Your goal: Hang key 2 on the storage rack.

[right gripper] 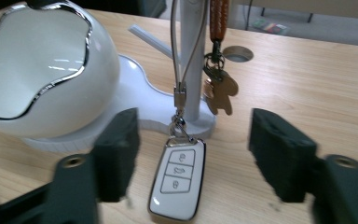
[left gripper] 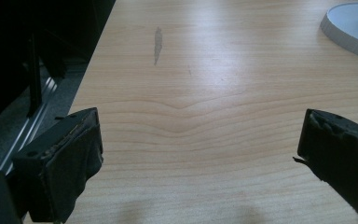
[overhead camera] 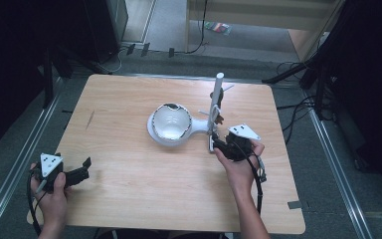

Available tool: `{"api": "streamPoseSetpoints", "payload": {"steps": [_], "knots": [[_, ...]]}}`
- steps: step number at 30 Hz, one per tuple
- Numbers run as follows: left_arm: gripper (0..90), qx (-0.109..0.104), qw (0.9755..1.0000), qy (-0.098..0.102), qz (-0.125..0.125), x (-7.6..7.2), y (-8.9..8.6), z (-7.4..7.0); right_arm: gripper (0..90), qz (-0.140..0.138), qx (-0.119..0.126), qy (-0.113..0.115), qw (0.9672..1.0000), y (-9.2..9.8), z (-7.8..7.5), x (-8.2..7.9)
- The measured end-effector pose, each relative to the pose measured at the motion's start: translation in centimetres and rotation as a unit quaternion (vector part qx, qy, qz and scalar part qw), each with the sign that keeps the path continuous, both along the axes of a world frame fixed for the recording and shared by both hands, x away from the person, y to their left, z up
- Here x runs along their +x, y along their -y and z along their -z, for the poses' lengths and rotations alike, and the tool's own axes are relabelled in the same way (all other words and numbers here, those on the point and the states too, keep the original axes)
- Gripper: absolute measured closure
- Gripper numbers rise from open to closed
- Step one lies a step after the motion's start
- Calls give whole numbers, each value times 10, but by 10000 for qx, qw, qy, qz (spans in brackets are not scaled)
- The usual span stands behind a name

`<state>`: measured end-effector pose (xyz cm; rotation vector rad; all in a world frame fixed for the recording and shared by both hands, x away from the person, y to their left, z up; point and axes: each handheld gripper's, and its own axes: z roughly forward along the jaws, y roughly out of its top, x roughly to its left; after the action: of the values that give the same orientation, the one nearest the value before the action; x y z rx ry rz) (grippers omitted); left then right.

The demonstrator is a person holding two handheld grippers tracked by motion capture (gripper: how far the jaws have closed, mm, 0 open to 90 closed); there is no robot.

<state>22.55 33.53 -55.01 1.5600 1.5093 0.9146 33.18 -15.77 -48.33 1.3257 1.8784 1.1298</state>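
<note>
A white car key fob (right gripper: pixel 177 184) with three buttons hangs by a thin cord from the white pole (right gripper: pixel 191 60) of a stand, its lower end lying on the table. My right gripper (right gripper: pixel 196 140) is open, one jaw on each side of the fob and neither touching it. A brown figure charm (right gripper: pixel 220 93) hangs from a braided strap on the same pole. The stand's white bowl (overhead camera: pixel 171 122) has a chrome rim. In the high view my right gripper (overhead camera: pixel 221 144) sits at the foot of the pole (overhead camera: pixel 218 99). My left gripper (overhead camera: pixel 85 168) rests open and empty near the table's left front corner.
The wooden table (overhead camera: pixel 129 189) has a small dark mark (left gripper: pixel 157 44) on its left part. The edge of the stand's white base (left gripper: pixel 349 28) shows at the far right of the left gripper view. Cables and dark stands lie on the floor around the table.
</note>
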Motion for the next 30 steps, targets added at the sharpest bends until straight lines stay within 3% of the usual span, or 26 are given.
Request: {"api": "streamPoseSetpoints", "payload": {"steps": [3, 4, 14, 24, 30], "knots": [[2, -1, 10000, 1, 15, 1, 0, 0, 29, 199, -107, -21, 9997, 0, 0, -1], [2, 4, 10000, -5, 15, 1, 0, 0, 0, 249, 14, -71, 9997, 2, 0, -2], [2, -34, 10000, -17, 25, 1, -1, 0, 0, 141, 160, 67, 9998, 18, 11, -16], [2, -47, 10000, -33, 29, 2, -1, 0, 0, 263, 140, 183, 9994, 37, 15, -27], [2, -60, 10000, -18, 12, 1, -1, 0, 0, 370, 179, 120, 9991, 44, 19, -32]]}}
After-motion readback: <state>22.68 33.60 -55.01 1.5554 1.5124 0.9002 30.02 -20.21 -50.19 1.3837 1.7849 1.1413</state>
